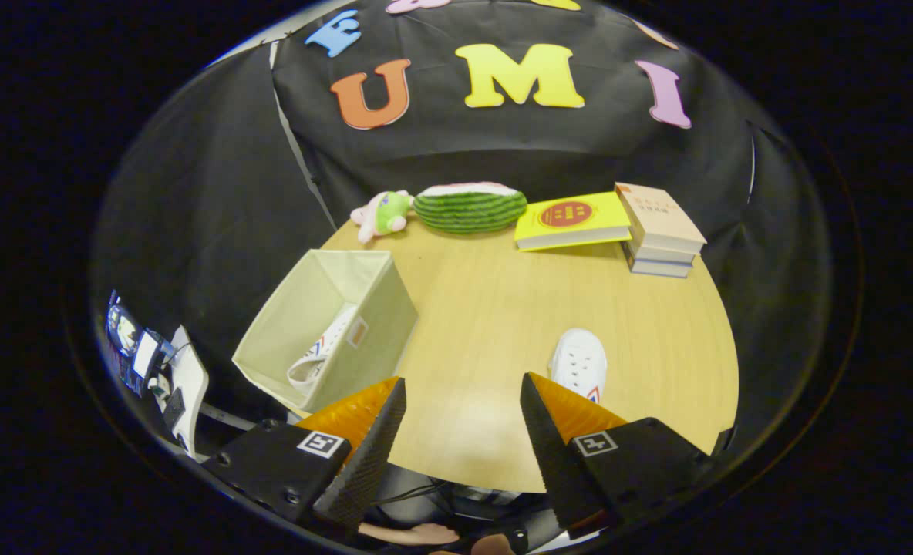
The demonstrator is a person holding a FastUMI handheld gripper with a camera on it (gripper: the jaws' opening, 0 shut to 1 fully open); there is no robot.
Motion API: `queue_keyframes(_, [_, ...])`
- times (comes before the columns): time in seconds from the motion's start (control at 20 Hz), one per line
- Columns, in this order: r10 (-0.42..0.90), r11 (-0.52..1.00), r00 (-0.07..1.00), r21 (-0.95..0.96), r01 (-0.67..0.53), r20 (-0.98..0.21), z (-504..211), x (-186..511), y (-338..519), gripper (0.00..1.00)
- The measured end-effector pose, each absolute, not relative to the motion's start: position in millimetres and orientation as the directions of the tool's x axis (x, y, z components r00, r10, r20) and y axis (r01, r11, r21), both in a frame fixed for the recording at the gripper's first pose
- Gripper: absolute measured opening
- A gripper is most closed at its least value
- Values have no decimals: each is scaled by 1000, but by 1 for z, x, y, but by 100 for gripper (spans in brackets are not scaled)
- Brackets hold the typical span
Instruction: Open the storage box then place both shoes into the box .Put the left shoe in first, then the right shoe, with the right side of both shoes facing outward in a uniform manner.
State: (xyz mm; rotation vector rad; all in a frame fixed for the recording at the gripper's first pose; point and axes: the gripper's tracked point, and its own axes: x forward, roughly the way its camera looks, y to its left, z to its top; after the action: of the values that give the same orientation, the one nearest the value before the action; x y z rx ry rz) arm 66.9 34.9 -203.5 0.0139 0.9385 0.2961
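Observation:
The cream fabric storage box (383,308) stands open on the wooden table, just beyond my left finger. One white shoe (321,353) with red and blue trim lies on its side inside the box, against the near wall. The other white shoe (578,362) rests on the tabletop just beyond my right finger, its toe pointing away. My gripper (463,385) is open, held above the table's near edge, and only bare table shows between its fingers.
Along the back of the round table (503,308) lie a small pink and green plush toy (382,213), a watermelon-shaped cushion (469,206), a yellow book (574,220) and a stack of books (661,229). A white stand with gear (183,385) sits off the table beside the box.

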Motion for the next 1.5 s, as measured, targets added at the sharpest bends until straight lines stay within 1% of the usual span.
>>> queue_keyframes(0.15, [216, 973, 475, 147, -179, -853, -243, 64, -8, 93])
queue_keyframes(0.45, [124, 992, 383, 110, -57, -916, -314, 69, -62, 93])
queue_keyframes(0.65, [124, 991, 351, 136, 11, -928, -338, 72, -84, 92])
queue_keyframes(0.95, [130, 983, 314, 163, 81, -940, -368, 87, -102, 88])
queue_keyframes(1.0, [135, 983, 307, 167, 78, -942, -373, 88, -102, 84])
queue_keyframes(1.05, [141, 982, 296, 171, 78, -945, -377, 89, -101, 82])
queue_keyframes(1.1, [155, 979, 285, 185, 82, -946, -382, 89, -98, 75])
queue_keyframes(1.15, [168, 976, 271, 198, 86, -948, -387, 89, -94, 70])
queue_keyframes(1.2, [192, 972, 259, 221, 86, -947, -390, 89, -88, 60])
queue_keyframes(1.3, [175, 975, 259, 204, 89, -950, -388, 90, -92, 39])
queue_keyframes(1.35, [173, 975, 261, 202, 90, -950, -388, 90, -93, 37])
queue_keyframes(1.45, [171, 974, 282, 206, 97, -944, -389, 93, -95, 26])
queue_keyframes(1.5, [176, 971, 292, 215, 105, -940, -386, 93, -96, 11])
